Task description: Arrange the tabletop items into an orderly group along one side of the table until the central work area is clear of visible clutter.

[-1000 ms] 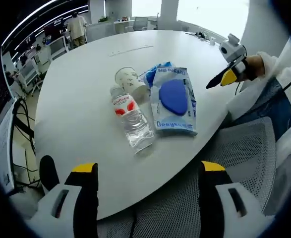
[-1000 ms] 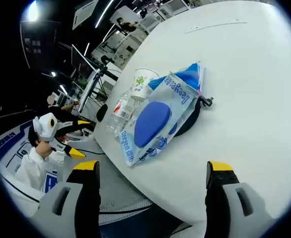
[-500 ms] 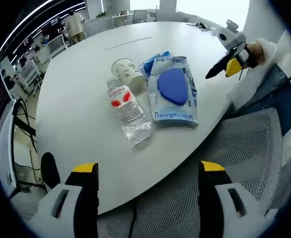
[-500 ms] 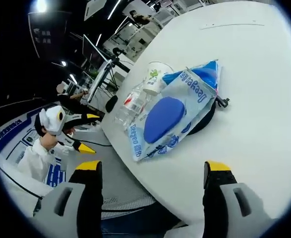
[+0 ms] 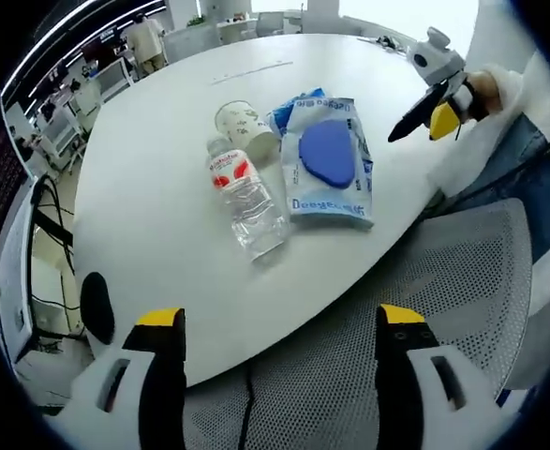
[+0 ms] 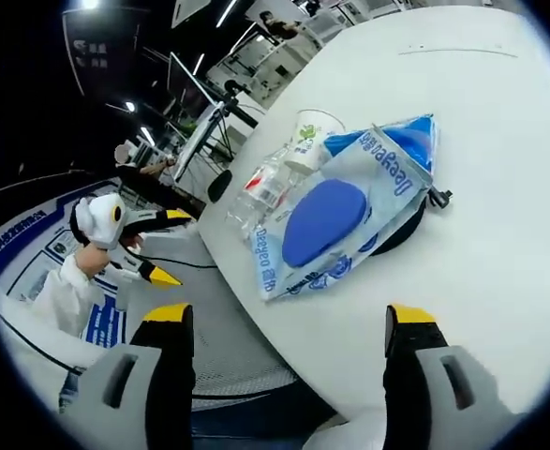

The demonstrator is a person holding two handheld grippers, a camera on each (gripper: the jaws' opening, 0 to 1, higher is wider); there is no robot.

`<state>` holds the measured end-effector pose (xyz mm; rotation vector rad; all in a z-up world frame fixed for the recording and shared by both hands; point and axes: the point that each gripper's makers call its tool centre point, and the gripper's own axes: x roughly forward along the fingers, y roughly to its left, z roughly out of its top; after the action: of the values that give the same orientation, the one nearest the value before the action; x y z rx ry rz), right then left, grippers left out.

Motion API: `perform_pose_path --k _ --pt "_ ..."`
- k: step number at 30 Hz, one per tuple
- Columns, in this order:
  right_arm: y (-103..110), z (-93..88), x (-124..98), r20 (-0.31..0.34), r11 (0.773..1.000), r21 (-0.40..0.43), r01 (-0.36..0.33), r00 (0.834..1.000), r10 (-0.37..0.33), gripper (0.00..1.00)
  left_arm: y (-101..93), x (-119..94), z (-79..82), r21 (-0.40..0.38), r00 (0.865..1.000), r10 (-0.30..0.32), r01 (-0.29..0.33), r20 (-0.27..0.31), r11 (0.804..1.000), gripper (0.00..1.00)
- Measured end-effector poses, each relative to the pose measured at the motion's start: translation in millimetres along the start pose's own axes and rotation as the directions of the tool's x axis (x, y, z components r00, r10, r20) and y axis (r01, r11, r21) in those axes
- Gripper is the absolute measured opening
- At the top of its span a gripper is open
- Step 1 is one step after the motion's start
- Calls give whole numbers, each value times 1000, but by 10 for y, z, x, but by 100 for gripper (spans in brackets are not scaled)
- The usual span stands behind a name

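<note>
While both grippers hang off the surface (image 5: 153, 178) edge, left gripper (image 5: 273, 337) jaws wide, empty, over a mesh chair (image 5: 443, 272). Right gripper (image 6: 284, 333) also wide, empty. Wipes pack (image 5: 328, 166), water bottle (image 5: 245, 199) lying on its side and tipped paper cup (image 5: 245, 128) sit bunched together near the edge. Black item (image 6: 401, 225) under the pack, can't tell what.

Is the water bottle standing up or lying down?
Lying down. The clear plastic water bottle with the red label rests on its side on the white table, its cap end beside the tipped white paper cup.
</note>
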<state>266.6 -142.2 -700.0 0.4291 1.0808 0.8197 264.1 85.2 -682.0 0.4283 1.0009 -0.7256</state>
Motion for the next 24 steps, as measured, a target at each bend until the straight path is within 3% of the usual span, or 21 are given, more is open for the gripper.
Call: perform_pose_path --k 13,24 --pt "-23 81 38 7 1000 -3 -12 1000 12 87 78 -64 -62 -12 1000 27 -27 0 1000 85" --pt "-69 117 4 26 1000 28 -10 1000 9 87 152 14 -65 -58 999 32 -30 25 998 84"
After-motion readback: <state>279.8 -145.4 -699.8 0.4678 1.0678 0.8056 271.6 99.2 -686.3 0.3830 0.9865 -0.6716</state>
